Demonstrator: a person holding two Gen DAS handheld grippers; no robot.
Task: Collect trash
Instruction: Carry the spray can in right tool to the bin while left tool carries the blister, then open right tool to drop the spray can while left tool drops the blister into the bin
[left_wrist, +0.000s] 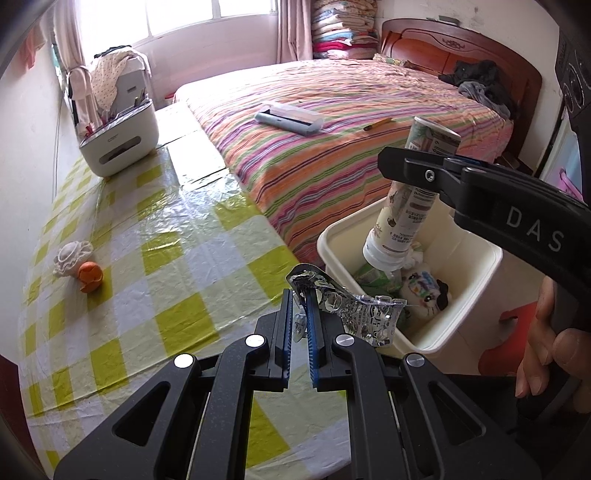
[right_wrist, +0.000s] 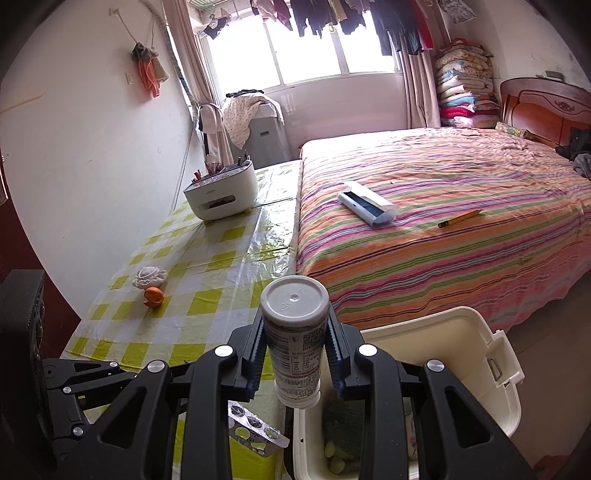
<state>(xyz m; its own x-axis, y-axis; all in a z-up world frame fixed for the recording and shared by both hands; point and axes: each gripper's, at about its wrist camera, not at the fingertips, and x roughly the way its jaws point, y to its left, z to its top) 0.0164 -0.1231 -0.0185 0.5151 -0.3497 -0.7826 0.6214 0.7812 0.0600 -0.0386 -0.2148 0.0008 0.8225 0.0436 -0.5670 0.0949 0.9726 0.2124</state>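
My left gripper (left_wrist: 300, 301) is shut on a crumpled silver blister pack (left_wrist: 354, 308), held over the table's right edge beside the white trash bin (left_wrist: 476, 325). In the right wrist view the same blister pack (right_wrist: 255, 424) shows low down, under the gripper. My right gripper (right_wrist: 295, 339) is shut on a white printed bottle (right_wrist: 295, 332), cap end down, over the trash bin (right_wrist: 476, 354). From the left wrist view the bottle (left_wrist: 402, 206) hangs above the bin's open mouth, gripped by the right gripper (left_wrist: 410, 166). An orange peel (left_wrist: 89, 276) and a white crumpled wrapper (left_wrist: 72, 254) lie on the checked tablecloth.
A white desk organiser (left_wrist: 118, 136) stands at the far end of the table (left_wrist: 155, 236). The striped bed (left_wrist: 332, 147) beside it carries a pale case (left_wrist: 288, 118) and a pencil (left_wrist: 378, 123). Inside the bin lie green and printed wrappers (left_wrist: 424, 291). A person's fingers (left_wrist: 546, 343) hold the right tool.
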